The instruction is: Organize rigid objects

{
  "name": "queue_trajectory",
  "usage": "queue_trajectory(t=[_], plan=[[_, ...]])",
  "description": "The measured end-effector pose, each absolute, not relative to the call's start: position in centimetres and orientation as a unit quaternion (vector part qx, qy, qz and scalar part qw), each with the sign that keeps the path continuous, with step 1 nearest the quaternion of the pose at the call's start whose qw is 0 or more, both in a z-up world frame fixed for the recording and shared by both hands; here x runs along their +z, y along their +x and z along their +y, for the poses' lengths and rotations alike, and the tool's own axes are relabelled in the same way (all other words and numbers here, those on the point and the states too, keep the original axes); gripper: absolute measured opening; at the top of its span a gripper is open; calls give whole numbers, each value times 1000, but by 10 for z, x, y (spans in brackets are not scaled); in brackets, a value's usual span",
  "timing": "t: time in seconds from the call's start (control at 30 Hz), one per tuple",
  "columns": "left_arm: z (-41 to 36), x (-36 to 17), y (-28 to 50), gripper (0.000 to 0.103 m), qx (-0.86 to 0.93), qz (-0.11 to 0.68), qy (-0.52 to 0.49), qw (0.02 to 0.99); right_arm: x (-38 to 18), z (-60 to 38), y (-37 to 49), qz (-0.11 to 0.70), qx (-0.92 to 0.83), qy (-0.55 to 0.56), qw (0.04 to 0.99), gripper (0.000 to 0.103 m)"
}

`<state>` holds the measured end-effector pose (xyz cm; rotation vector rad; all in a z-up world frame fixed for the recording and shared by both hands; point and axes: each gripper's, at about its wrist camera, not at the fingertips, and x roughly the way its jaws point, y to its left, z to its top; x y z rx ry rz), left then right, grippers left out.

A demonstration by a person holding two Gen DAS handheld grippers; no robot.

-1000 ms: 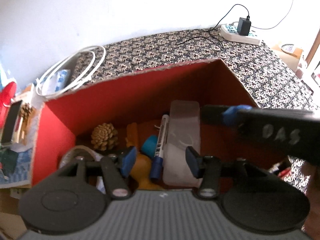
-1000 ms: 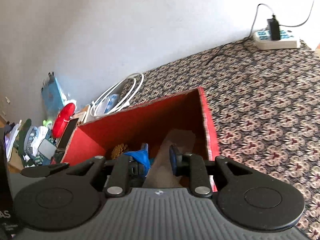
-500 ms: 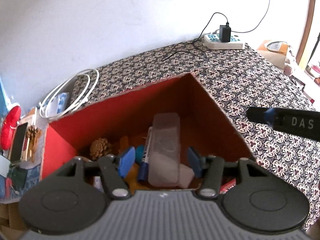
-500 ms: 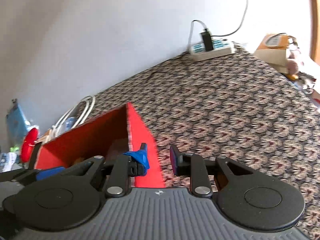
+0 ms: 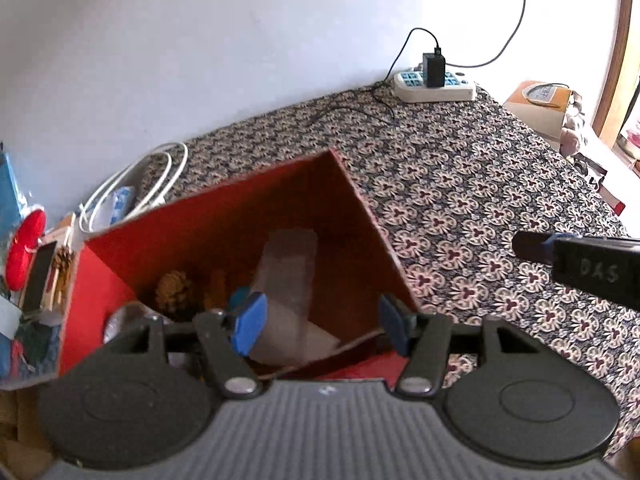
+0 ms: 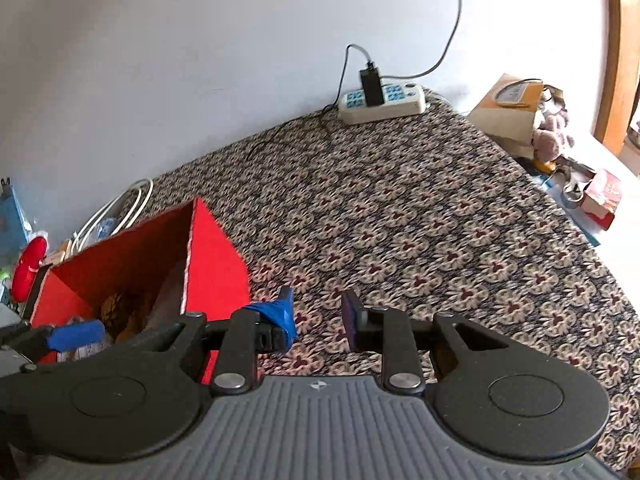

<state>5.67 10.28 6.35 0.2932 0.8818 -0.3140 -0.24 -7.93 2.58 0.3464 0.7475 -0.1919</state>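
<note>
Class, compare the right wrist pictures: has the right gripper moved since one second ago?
Yes. The right gripper, its jaws just opening and empty, has swung rightward off the red box and is now over the patterned cloth.

A surface covered by a patterned cloth [image 6: 420, 232] is seen; a red box [image 5: 224, 224] is set on it; a power strip [image 6: 382, 103] and a coiled white cable [image 5: 136, 184] are laid near the wall.

Open patterned tablecloth [image 6: 420, 240] right of red box [image 6: 216, 276]: free passage, near to far. Far edge blocked by power strip [image 6: 382, 102] with charger and trailing cable. Box interior [image 5: 224, 236] crowded: translucent case [image 5: 286, 280], pine cone [image 5: 172, 288]. Left of box: white cable coil [image 5: 132, 188], clutter.
</note>
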Motion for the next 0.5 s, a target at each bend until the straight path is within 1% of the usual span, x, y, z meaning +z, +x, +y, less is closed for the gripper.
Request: queue_trajectory(t=[0.17, 0.5], plan=[[88, 66, 50, 61, -139, 423, 149, 883, 32, -76, -7, 354, -84, 138, 921, 8], [103, 74, 56, 62, -111, 449, 118, 879, 45, -59, 7, 359, -29, 151, 921, 9]])
